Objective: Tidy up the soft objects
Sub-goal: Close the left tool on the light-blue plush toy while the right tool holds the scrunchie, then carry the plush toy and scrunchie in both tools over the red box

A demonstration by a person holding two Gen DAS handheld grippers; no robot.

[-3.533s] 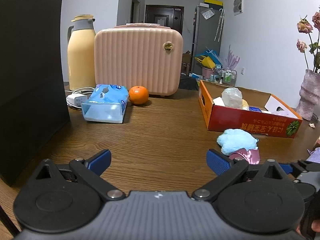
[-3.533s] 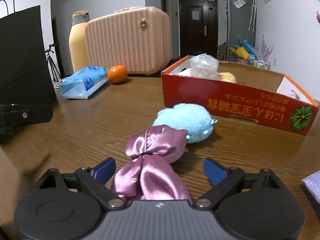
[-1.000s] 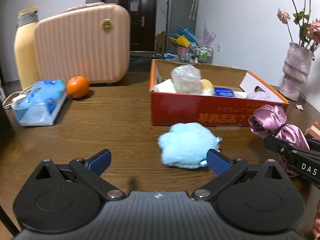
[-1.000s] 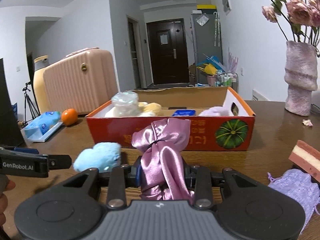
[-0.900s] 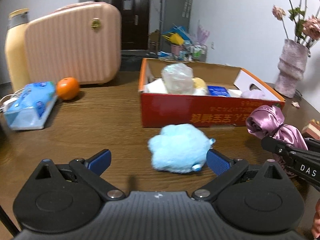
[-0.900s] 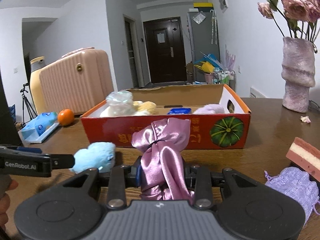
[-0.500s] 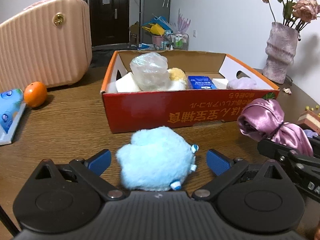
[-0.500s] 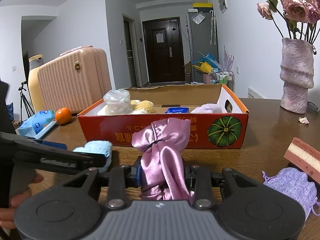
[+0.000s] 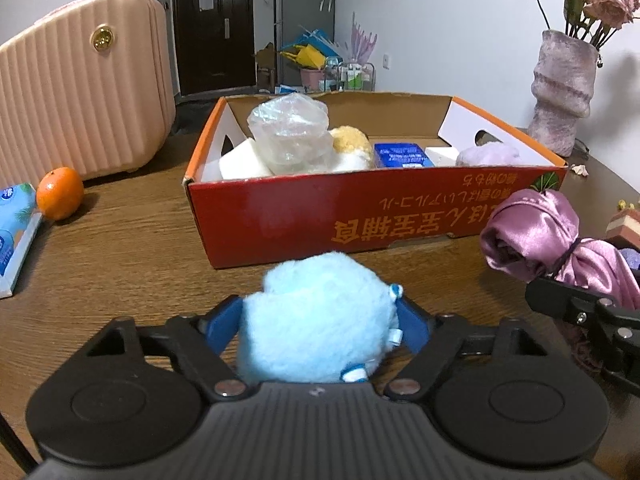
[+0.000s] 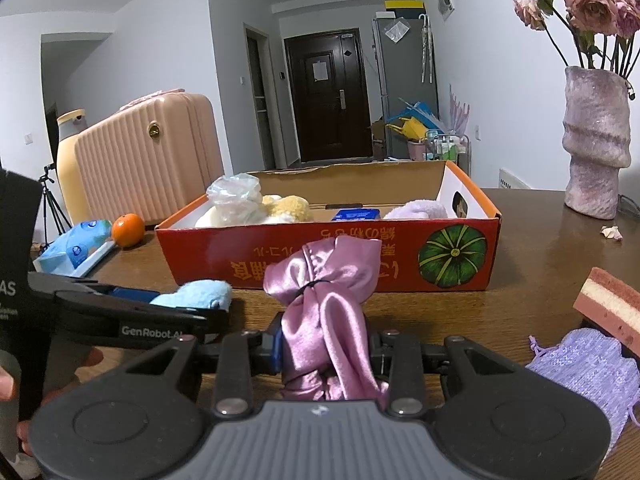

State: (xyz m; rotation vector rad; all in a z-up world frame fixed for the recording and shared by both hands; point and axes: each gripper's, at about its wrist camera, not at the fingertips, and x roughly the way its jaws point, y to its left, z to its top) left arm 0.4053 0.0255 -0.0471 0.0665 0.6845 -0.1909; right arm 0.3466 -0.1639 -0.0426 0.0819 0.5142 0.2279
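Blue plush toy (image 9: 318, 320) caught between my left gripper (image 9: 320, 322), just short of the red box (image 9: 360, 208) mid-tabletop.

Left wrist view: I have brought the tongs up around the toy and their jaws have just been closing; the blue pads (image 9: 222, 322) now touch its fluffy flanks, so I judge the pickup begun, the lift into the box not yet. Right wrist view: my right gripper (image 10: 326, 346) stays clamped narrow on the pink satin pouch (image 10: 326, 304), held before the box's near wall; a lilac pouch (image 10: 580, 364) waits at the right edge.
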